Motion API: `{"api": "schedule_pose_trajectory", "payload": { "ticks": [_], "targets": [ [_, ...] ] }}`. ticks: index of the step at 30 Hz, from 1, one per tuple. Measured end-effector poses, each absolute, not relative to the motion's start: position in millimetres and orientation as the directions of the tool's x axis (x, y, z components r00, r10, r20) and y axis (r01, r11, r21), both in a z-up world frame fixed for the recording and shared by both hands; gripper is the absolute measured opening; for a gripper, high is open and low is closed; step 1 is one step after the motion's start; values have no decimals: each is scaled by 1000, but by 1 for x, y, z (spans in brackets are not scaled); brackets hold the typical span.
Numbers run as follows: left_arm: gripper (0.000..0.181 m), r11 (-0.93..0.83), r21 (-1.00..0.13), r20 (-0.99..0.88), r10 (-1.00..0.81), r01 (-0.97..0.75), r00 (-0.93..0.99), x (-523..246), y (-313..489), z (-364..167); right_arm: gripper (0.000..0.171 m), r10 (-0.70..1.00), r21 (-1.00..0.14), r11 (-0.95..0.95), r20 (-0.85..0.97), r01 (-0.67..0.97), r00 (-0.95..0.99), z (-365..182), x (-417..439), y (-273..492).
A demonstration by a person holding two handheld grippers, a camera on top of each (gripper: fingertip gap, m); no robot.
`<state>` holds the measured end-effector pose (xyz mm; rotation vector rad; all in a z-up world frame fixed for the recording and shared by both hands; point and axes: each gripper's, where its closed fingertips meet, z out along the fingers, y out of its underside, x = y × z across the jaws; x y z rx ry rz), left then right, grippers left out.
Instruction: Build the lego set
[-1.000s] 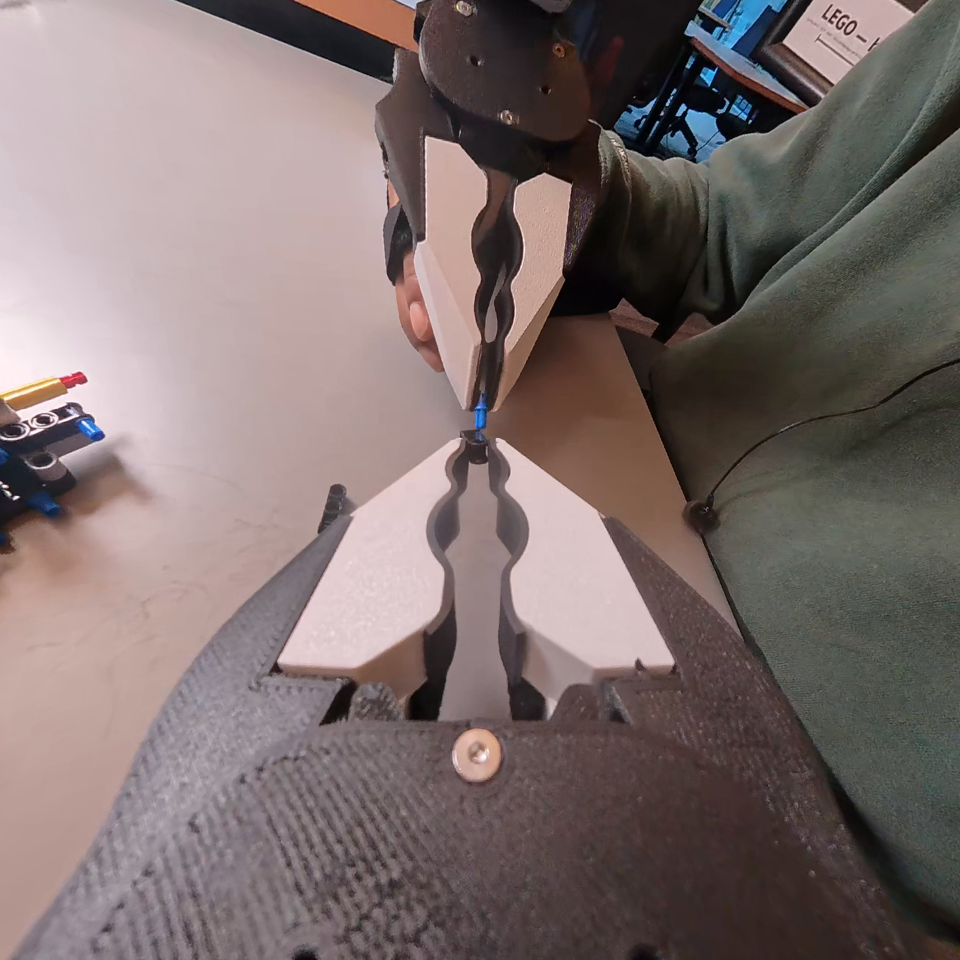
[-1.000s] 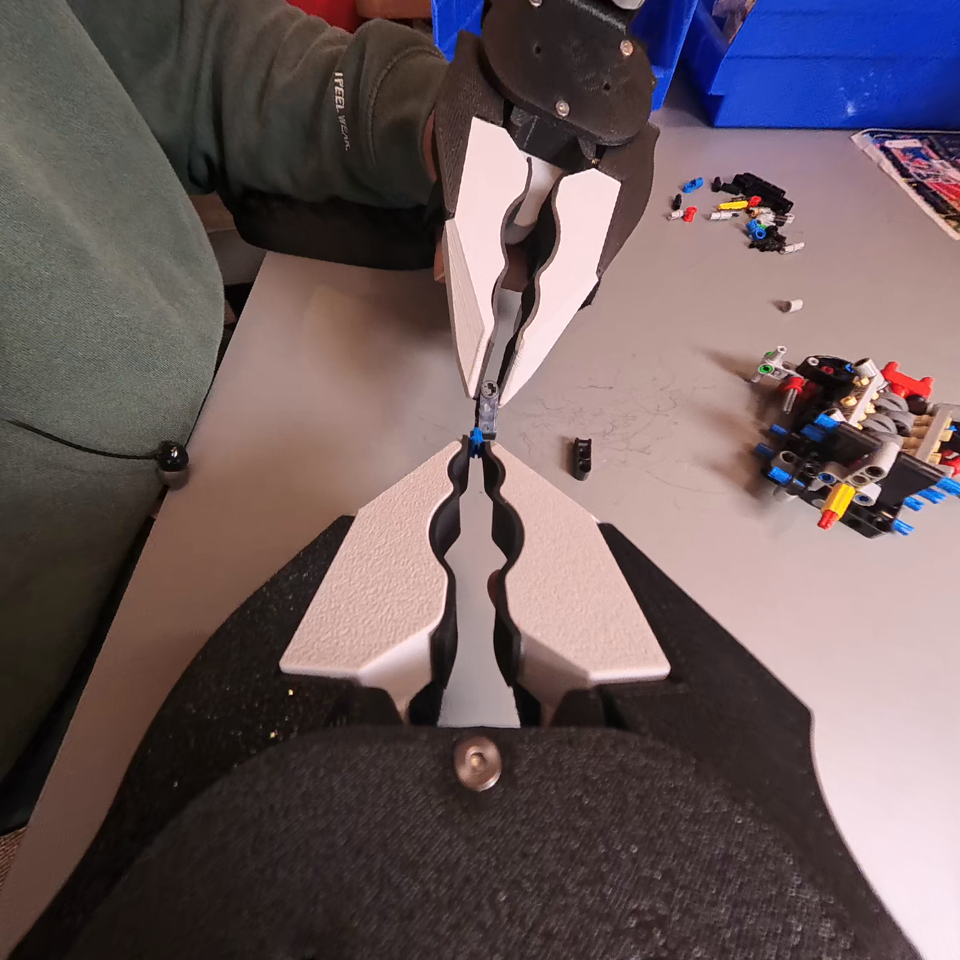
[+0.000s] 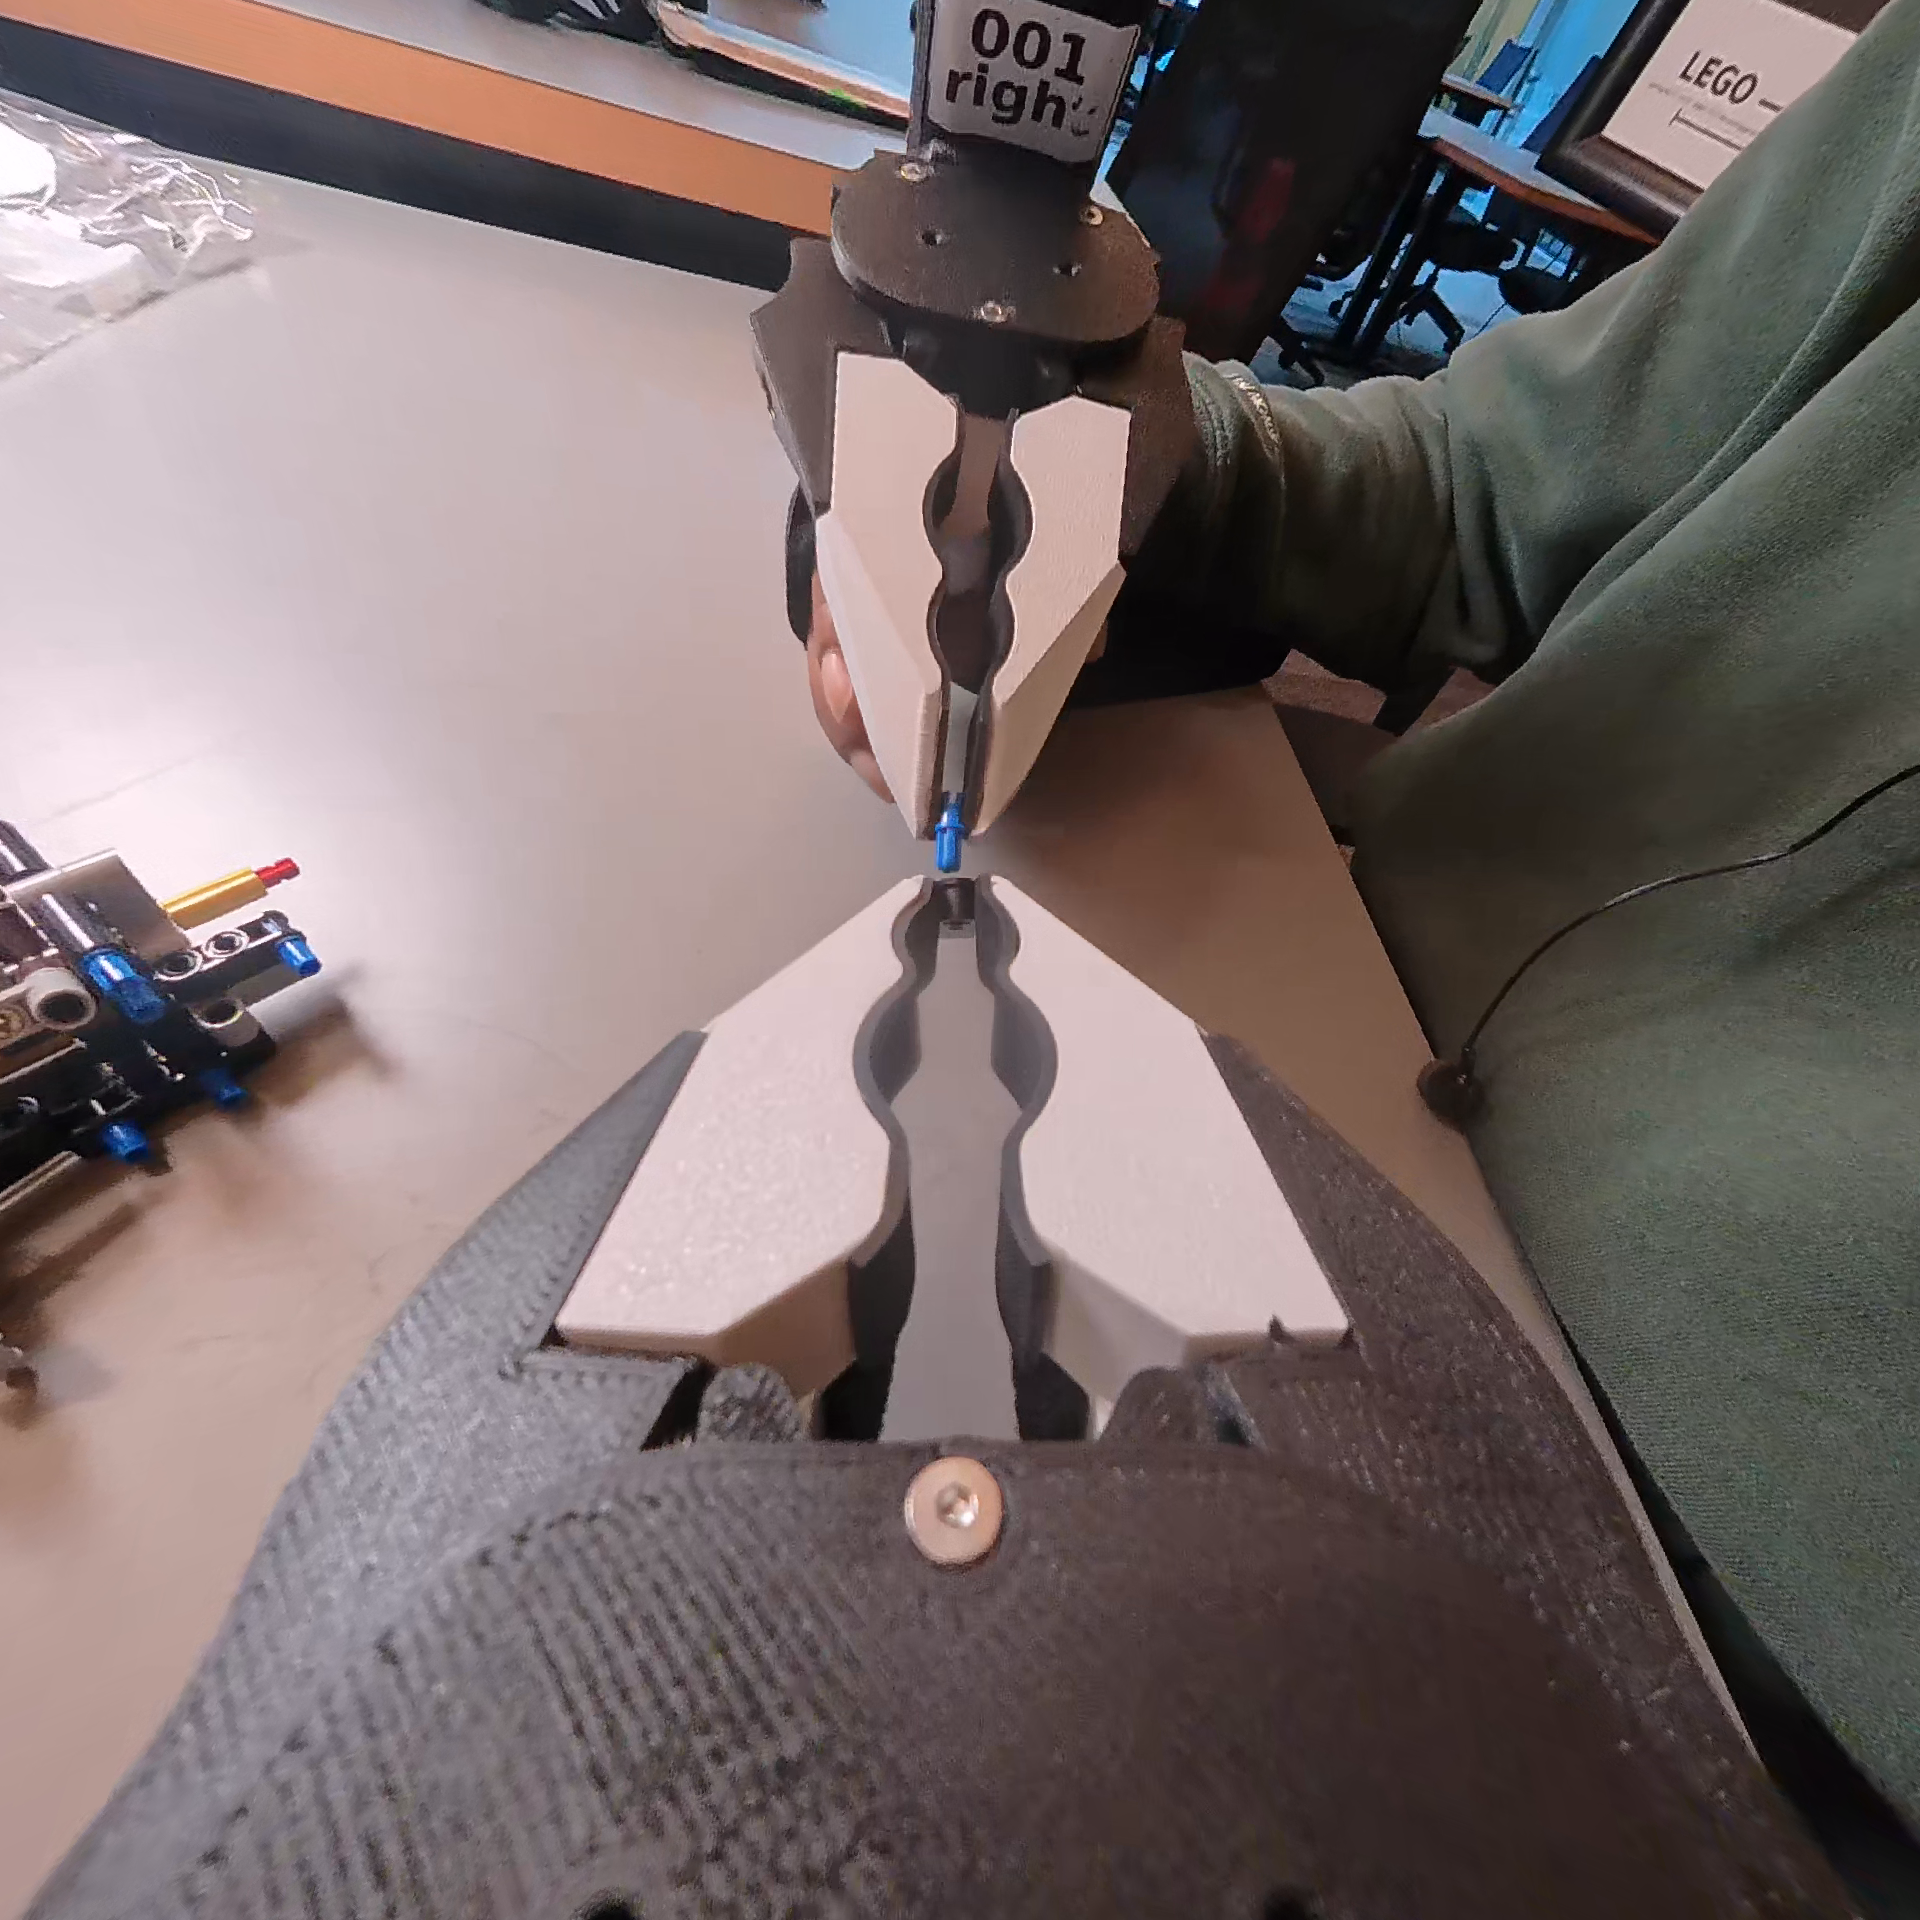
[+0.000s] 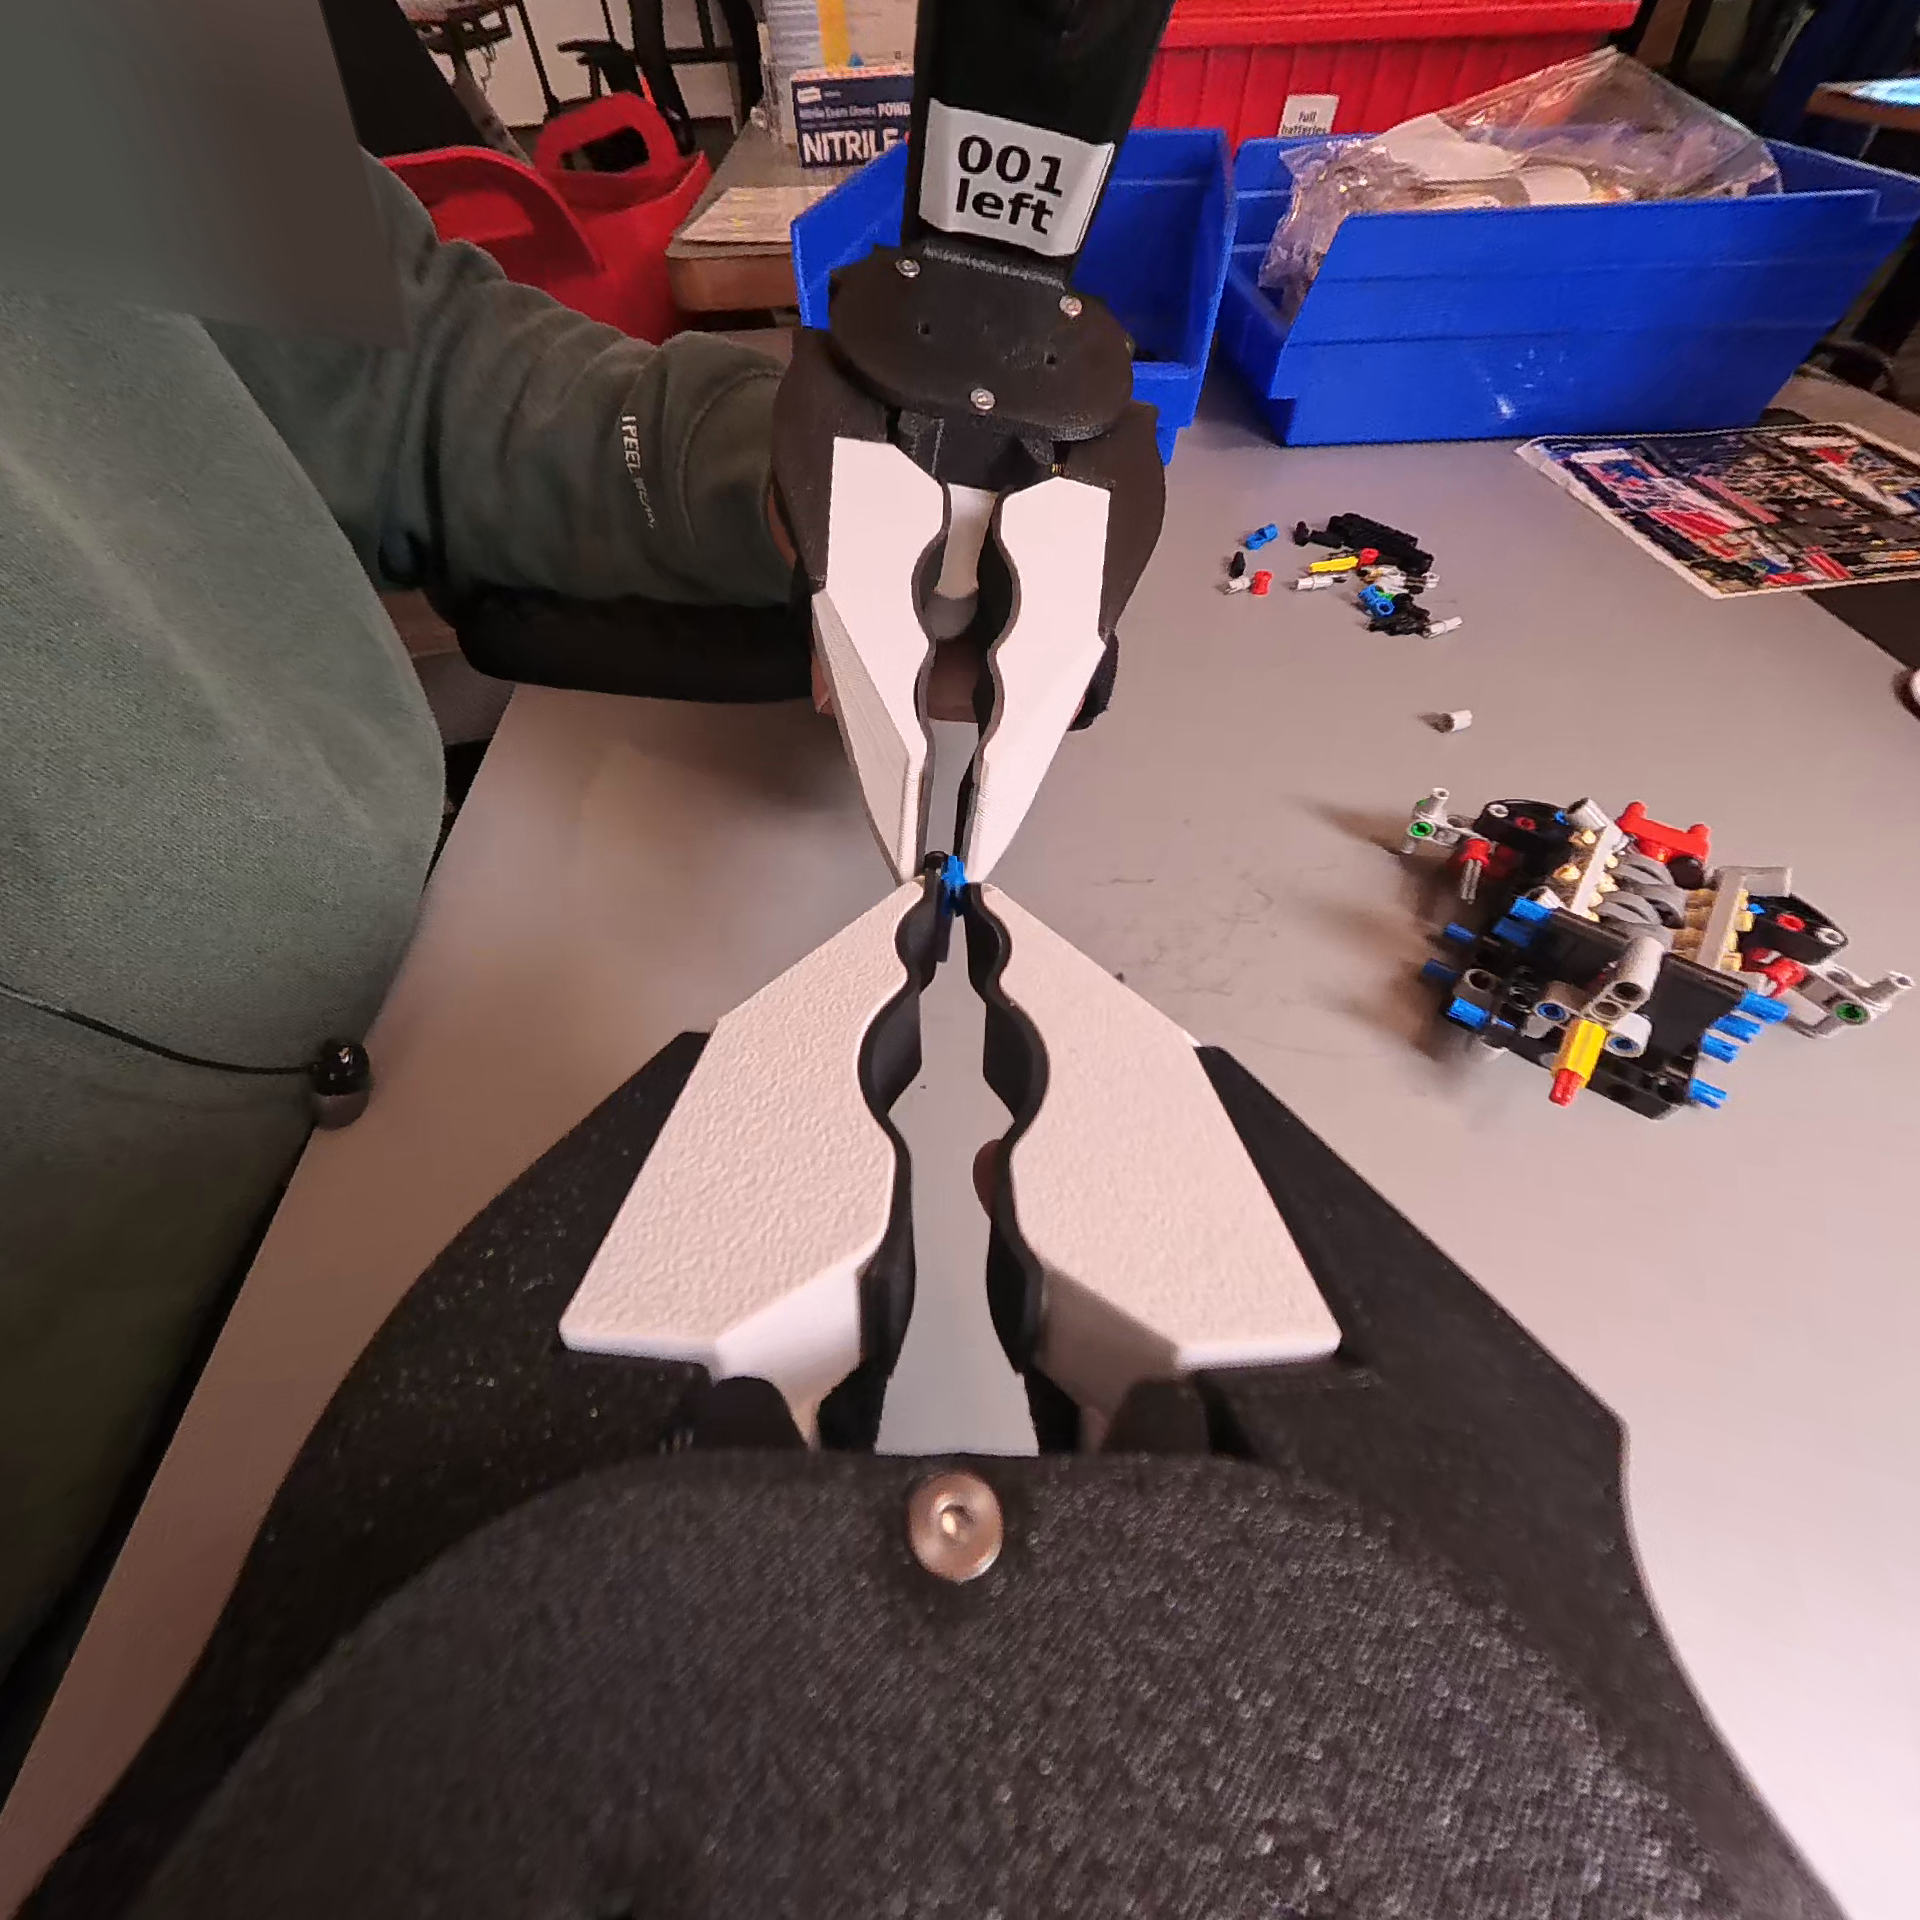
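My left gripper (image 3: 951, 891) is shut on a small dark Lego piece (image 3: 953, 906) at its fingertips. My right gripper (image 3: 948, 831) faces it tip to tip and is shut on a small blue pin (image 3: 947, 844). In the left wrist view a narrow gap shows between pin and dark piece. In the right wrist view my right gripper (image 4: 948, 896) holds the blue pin (image 4: 952, 883) right against the left gripper (image 4: 940, 857); the dark piece is almost hidden there. The part-built Lego model (image 4: 1662, 966) sits on the table to the side and also shows in the left wrist view (image 3: 125, 997).
A heap of loose Lego parts (image 4: 1351, 571), one grey part (image 4: 1449, 720) and an instruction booklet (image 4: 1745, 509) lie on the grey table (image 4: 1351, 1299). Blue bins (image 4: 1558, 281) stand at the back. A person's green sleeve (image 4: 499, 468) and torso are close by. Only a small space, under 4 cm, lies between the two pairs of fingers. The part-built Lego model (image 4: 1662, 966) is about 15 cm from both grippers' fingertips.
Both grippers have tilted up, so more of the room shows. They stay tip to tip, still shut on their parts. The pin touched the dark piece before; a small gap shows now.
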<state>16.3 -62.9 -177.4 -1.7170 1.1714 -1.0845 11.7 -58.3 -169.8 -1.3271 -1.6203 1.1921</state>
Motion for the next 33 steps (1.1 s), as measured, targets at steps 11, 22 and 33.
{"api": "schedule_pose_trajectory", "payload": {
  "ticks": [11,22,33],
  "targets": [
    [5,-229,-904,148,-960,-360,239,17,-62,-186,3,975,-924,72,-15,377,-223,-182,12,-61],
    [4,-159,-886,47,-966,-436,255,17,-62,-192,3,977,-911,69,-21,406,-213,-189,10,-61],
    [5,-197,-899,95,-960,-390,265,13,-58,-186,10,980,-938,23,-47,347,-192,-177,10,-55]
  ]
}}
